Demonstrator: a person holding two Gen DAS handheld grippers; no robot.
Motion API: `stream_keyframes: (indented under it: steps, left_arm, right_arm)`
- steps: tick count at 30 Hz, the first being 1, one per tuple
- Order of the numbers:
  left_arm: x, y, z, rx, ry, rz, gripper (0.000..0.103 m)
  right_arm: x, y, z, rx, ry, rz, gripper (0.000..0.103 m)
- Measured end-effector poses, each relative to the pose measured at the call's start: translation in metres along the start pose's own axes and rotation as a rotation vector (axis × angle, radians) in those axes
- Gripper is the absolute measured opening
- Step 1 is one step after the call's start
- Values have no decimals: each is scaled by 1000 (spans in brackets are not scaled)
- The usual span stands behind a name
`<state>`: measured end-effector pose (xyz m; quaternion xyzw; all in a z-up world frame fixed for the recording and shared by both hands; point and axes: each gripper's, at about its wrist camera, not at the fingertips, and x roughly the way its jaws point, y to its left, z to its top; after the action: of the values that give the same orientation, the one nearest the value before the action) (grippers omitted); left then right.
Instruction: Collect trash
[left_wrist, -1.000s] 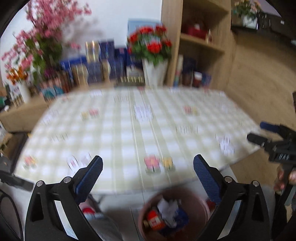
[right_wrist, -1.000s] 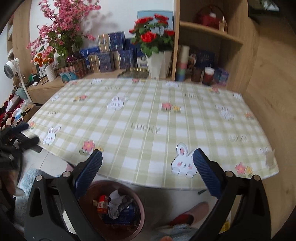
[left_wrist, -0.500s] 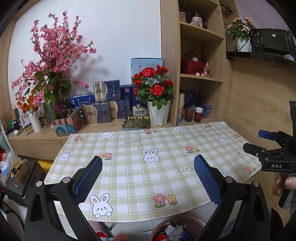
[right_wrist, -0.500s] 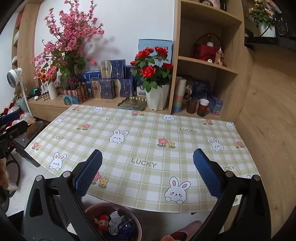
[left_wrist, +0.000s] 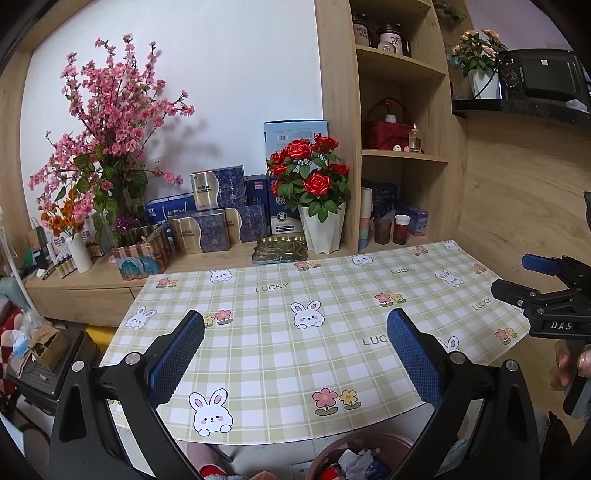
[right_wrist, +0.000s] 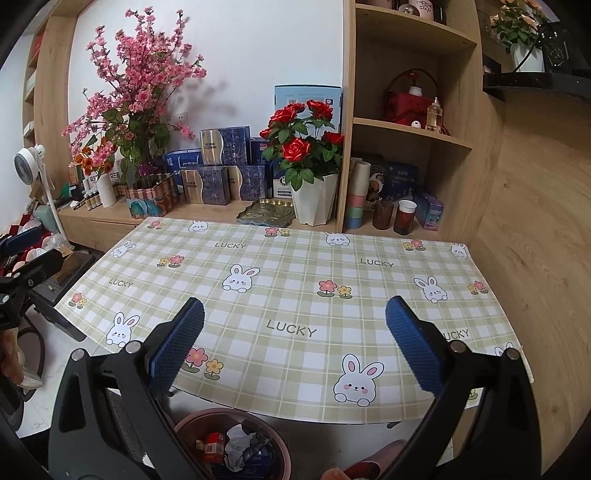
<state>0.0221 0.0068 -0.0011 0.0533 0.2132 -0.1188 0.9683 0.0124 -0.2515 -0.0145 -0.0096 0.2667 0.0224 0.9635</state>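
Trash (right_wrist: 236, 448), crumpled paper, a red pack and blue wrappers, sits in the round brown bin (right_wrist: 280, 458) on the floor just below the near edge of the table, seen low in both wrist views. My right gripper (right_wrist: 294, 343) hangs over that edge with its blue-padded fingers (right_wrist: 177, 345) spread wide and nothing between them. My left gripper (left_wrist: 295, 354) is likewise spread apart and empty above the green checked tablecloth (left_wrist: 280, 332), which is printed with rabbits, flowers and the word LUCKY. Behind the table, a white pot of red roses (right_wrist: 304, 147) stands on the wooden ledge beside stacked blue boxes (right_wrist: 225, 168) and a spray of pink blossom (right_wrist: 136, 85). My hand (left_wrist: 569, 365) on the right handle shows at the left view's edge.
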Motion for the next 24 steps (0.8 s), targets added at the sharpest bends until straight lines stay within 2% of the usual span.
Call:
stream_keyframes:
  steps: [24]
  left_arm:
    - [-1,-2,1,7,4,7,97]
  right_arm:
    - [-4,-9,1,21,-4,-9,97]
